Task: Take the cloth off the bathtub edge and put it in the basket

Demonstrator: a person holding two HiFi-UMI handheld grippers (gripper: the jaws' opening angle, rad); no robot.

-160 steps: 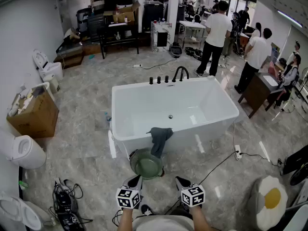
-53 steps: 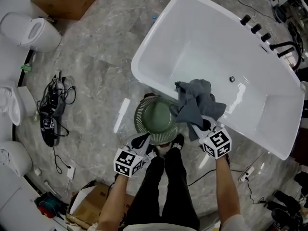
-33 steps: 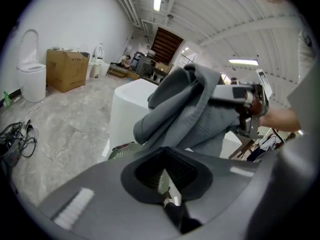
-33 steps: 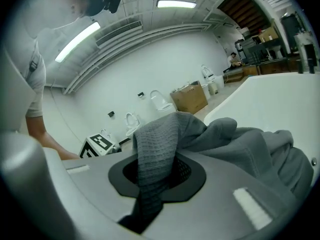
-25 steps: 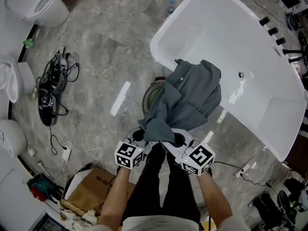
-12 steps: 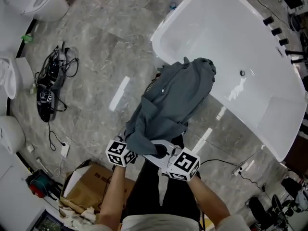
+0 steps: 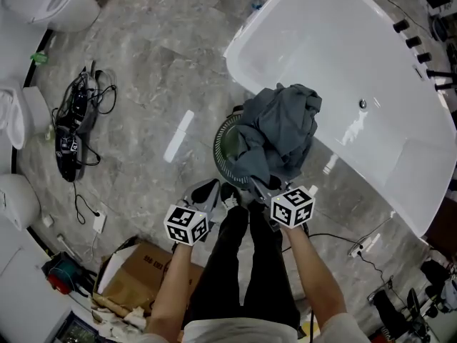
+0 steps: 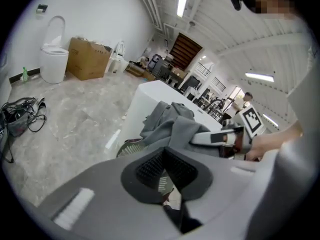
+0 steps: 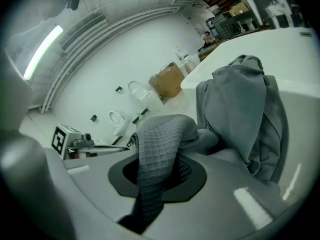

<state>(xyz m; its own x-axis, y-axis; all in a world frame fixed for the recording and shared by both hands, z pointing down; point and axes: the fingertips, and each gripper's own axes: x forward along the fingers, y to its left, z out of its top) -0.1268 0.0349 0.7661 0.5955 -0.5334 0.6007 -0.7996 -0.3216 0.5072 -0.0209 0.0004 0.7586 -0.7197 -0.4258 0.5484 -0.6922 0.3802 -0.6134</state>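
The grey cloth [image 7: 278, 131] lies bunched on top of the green ribbed basket [image 7: 223, 145], which stands on the floor beside the white bathtub [image 7: 260, 27]. My right gripper [image 7: 258, 186] is shut on a waffle-textured fold of the cloth [image 9: 245, 104], which runs up between its jaws [image 9: 160, 174]. My left gripper [image 7: 207, 191] hangs just left of the basket, apart from the cloth. In the left gripper view its tips [image 8: 162, 156] meet with nothing between them, and beyond them are the cloth [image 8: 170, 126] and the basket rim [image 8: 127, 146].
The person's dark-trousered legs [image 7: 239, 263] stand right behind the basket. A tangle of cables [image 7: 71, 134] lies on the marble floor at left, toilets [image 7: 57, 2] stand beyond it, and a cardboard box [image 7: 132, 277] sits at the lower left.
The cloth, held up and spread toward me a second ago, has come down in a bundle onto the basket. The left gripper has drawn away from the cloth.
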